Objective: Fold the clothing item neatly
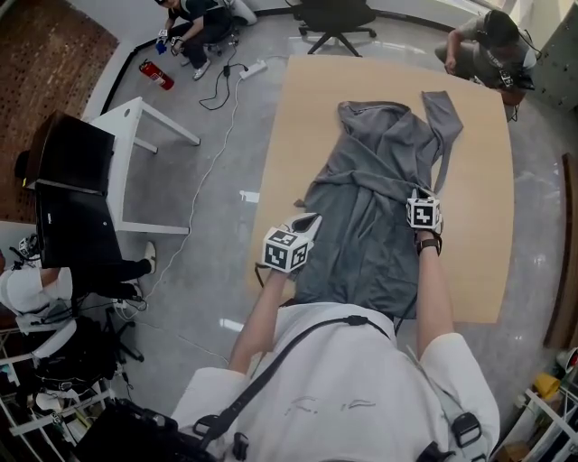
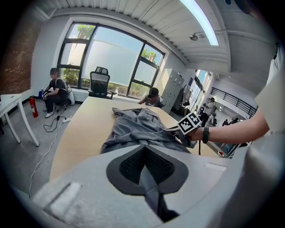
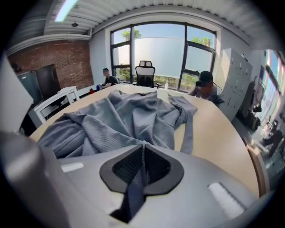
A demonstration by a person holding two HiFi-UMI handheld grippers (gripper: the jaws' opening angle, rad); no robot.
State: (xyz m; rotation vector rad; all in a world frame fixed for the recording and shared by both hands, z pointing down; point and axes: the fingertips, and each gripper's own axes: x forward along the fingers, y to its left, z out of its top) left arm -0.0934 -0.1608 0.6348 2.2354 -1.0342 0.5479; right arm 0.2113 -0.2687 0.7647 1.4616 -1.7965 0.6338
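Grey garment (image 1: pixel 370 207), frame centre: laid crumpled on bench (image 1: pixel 479 226); no fold completed, all folding judged outstanding. Fabric is pinched by closed fingers of left gripper (image 1: pixel 305 223) and right gripper (image 1: pixel 419 193).

Bright daylight from the windows (image 3: pixel 164 49) and a ceiling light strip (image 2: pixel 200 20); glare on the floor (image 1: pixel 248 196); fisheye edges dark and bent; the right gripper (image 3: pixel 142 147) looks slightly soft up close.

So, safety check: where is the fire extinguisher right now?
Head view, upper left: the fire extinguisher is on the floor just beyond the white table, near the seated person.
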